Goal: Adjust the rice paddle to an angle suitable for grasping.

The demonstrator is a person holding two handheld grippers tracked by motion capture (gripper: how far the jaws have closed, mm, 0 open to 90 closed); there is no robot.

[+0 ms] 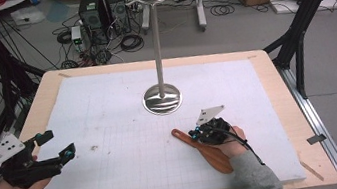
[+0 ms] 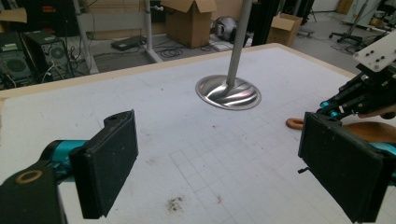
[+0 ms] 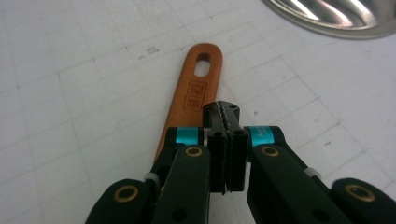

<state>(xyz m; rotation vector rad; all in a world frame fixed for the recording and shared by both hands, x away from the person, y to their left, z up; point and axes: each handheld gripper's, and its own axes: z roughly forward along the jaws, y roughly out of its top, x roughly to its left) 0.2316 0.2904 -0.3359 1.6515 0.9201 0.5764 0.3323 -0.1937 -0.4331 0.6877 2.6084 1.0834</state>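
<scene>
While the left hand-held gripper (image 1: pixel 55 146) waits spread at the desk's (image 1: pixel 276 83) left edge, the right hand-held gripper (image 3: pixel 226 140), pressed together, sits over the wooden spatula (image 3: pixel 194 93), whose handle runs far-left toward the stand (image 1: pixel 162 98).

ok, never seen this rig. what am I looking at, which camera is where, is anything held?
No robot here: a person holds a two-jaw gripper in each hand. The high view looks down on the table from the person's side; the two gripper views come from cameras riding on each gripper, looking along its black jaws. On the white gridded mat stand a metal stand with a round base, and a wooden spatula lying flat. The left gripper hangs with jaws wide apart, holding nothing. The right gripper has its jaws shut together over the spatula's handle; whether it pinches the wood I can't tell.
</scene>
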